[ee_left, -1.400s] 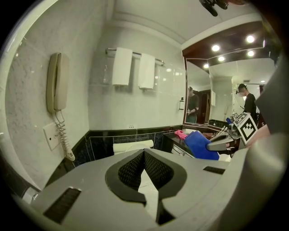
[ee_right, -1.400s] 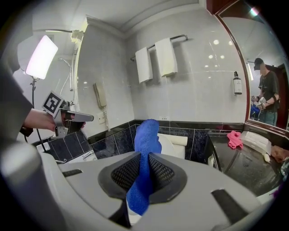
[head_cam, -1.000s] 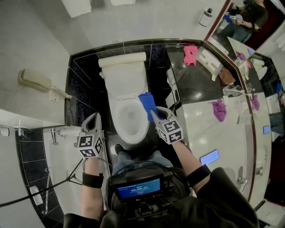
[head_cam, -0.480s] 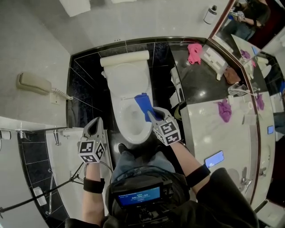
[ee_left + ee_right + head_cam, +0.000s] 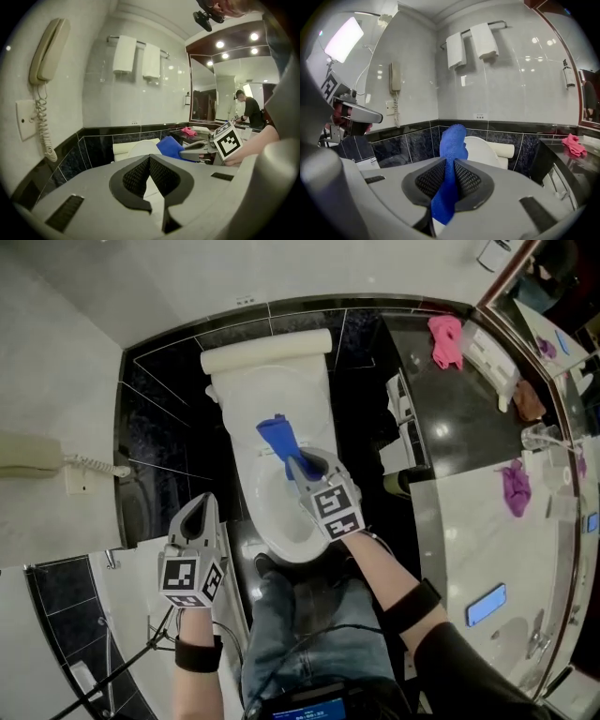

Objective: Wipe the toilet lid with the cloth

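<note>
Black tiles back the toilet. Your left gripper [image 5: 197, 507] hangs clenched, empty, left of the bowl [image 5: 281, 521]; your right gripper [image 5: 300, 465], nearer, pinches the blue cloth [image 5: 274, 434], whose tip points at the raised toilet lid [image 5: 272, 392] just beyond.

The table [image 5: 441, 442] runs along the right side, dark and glossy at its far end, pale nearer; a pink cloth [image 5: 445, 338] lies crumpled on the dark part, a white tray [image 5: 492, 352] just beside it; on the pale part lie a purple cloth [image 5: 516, 488] and, well apart, a phone [image 5: 485, 604] with a lit blue screen.
</note>
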`<state>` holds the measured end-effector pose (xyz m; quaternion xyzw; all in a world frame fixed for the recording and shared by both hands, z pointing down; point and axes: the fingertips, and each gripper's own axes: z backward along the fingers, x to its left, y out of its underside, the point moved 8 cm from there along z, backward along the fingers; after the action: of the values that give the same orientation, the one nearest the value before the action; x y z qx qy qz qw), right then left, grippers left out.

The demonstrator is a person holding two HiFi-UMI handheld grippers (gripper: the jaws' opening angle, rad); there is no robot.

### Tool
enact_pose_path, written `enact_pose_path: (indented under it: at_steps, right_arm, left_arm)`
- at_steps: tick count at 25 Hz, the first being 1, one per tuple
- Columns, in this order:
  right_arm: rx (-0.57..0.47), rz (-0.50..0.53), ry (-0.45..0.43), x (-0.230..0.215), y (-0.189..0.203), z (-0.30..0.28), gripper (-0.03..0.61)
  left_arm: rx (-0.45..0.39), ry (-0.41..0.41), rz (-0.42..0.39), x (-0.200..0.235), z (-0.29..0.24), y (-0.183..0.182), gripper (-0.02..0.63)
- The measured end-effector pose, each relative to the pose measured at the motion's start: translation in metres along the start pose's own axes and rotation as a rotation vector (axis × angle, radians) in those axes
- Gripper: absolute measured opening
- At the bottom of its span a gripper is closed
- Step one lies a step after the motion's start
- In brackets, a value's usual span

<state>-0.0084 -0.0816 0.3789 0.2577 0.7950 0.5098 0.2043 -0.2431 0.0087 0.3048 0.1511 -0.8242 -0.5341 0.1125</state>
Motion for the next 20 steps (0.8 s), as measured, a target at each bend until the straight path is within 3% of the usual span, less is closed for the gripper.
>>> enact_pose_path:
  at_steps: [7, 13, 17, 20]
  right_arm:
    - [-0.026, 0.093, 0.031, -0.013, 0.008, -0.116, 0.077]
    - [-0.022, 0.171, 0.076, -0.018, 0.001, -0.198, 0.077]
    - [0.003, 0.159, 0.135, -0.026, 0.001, -0.239, 0.077]
    - [0.012, 0.086, 0.171, -0.033, 0.001, -0.257, 0.075]
  left_arm:
    - [-0.041, 0.007, -0.003, 0.039, -0.070, 0.037, 0.000]
    - [-0.069, 0.008, 0.009, 0.067, -0.097, 0.047, 0.000]
    - [-0.067, 0.009, 0.020, 0.079, -0.102, 0.054, 0.000]
    - [-0.058, 0.011, 0.026, 0.087, -0.103, 0.058, 0.000]
